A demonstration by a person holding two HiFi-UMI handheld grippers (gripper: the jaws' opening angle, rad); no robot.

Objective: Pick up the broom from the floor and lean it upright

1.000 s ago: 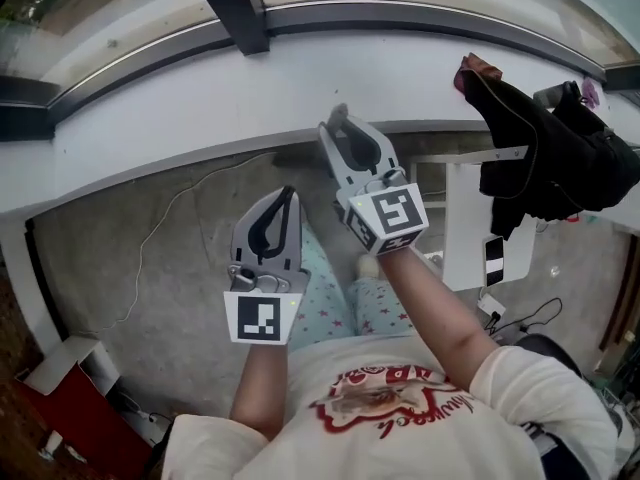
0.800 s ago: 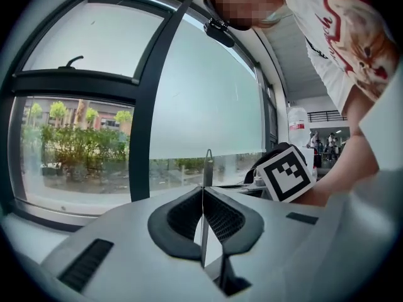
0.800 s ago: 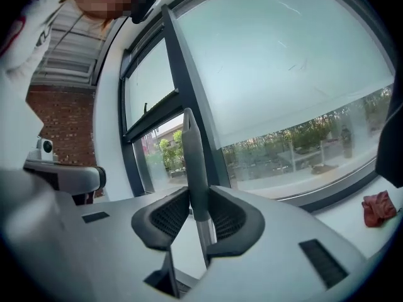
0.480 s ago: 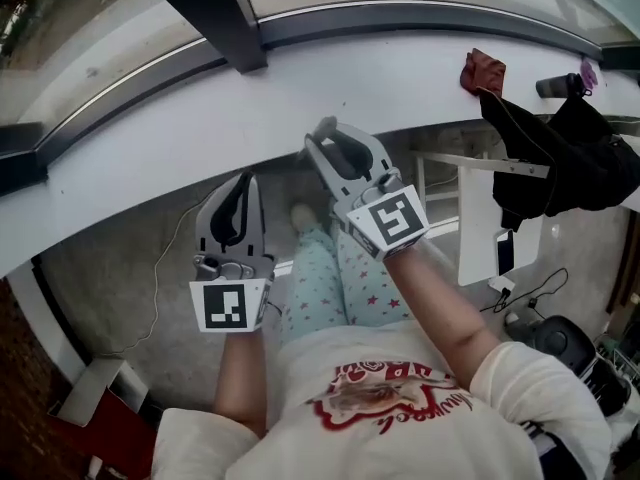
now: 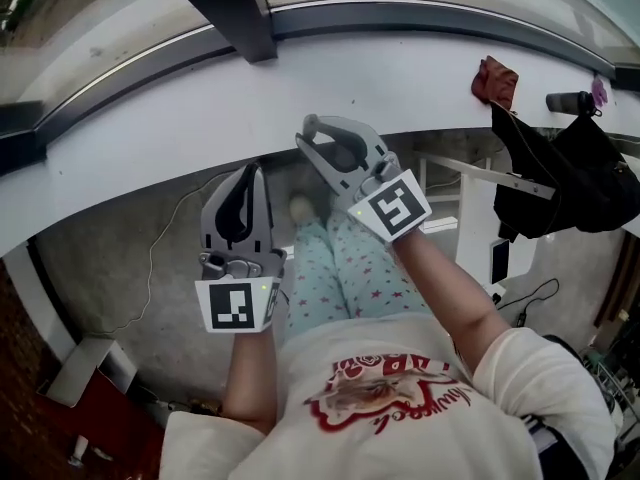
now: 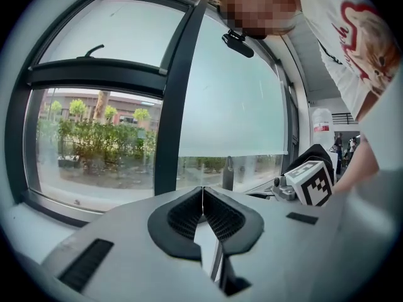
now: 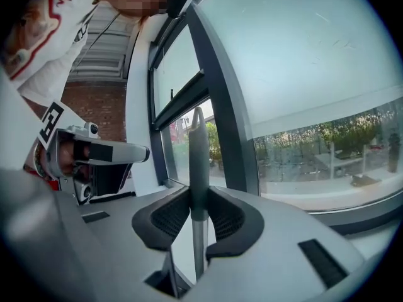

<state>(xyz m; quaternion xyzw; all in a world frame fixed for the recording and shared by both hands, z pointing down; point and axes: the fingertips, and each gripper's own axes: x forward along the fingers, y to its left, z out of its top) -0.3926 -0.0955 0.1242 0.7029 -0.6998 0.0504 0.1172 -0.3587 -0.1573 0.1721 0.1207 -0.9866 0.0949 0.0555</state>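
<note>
Right gripper view: right gripper [image 7: 198,201] pinches the broom handle [image 7: 198,150], a grey rod that stands about upright between the pads, its rounded top end above the jaws
Right tongs: closed on the handle, pads pressed on both sides of it
Left gripper view: left gripper [image 6: 203,197] has its jaws pressed together, nothing between them
Left tongs role: idle, held up just beside the right one, not touching the broom
Head view: both grippers raised in front of the person, tips toward the white sill [image 5: 300,83] under the window [image 7: 302,99]
Broom location: upper handle in the right jaws, close to the dark window post [image 7: 217,99]. Lower shaft runs down out of frame. Broom head in no view, and the handle can't be made out in the head view
Floor: grey floor [image 5: 130,258] below the sill, no broom lying on it
Clutter: dark garment [image 5: 570,178] hangs off to the right, well apart from the grippers
Step in hand: pickup looks done; judged to be carrying the upright broom to a spot to lean it
Progress: late, only the lean and release left by my read
Next move needs: bristle end planted on the floor, top of handle tipped against the sill or post until it rests by itself, then right jaws spread and backed off straight
Watch: can't confirm the bottom end touches the floor, so check before letting go
</note>
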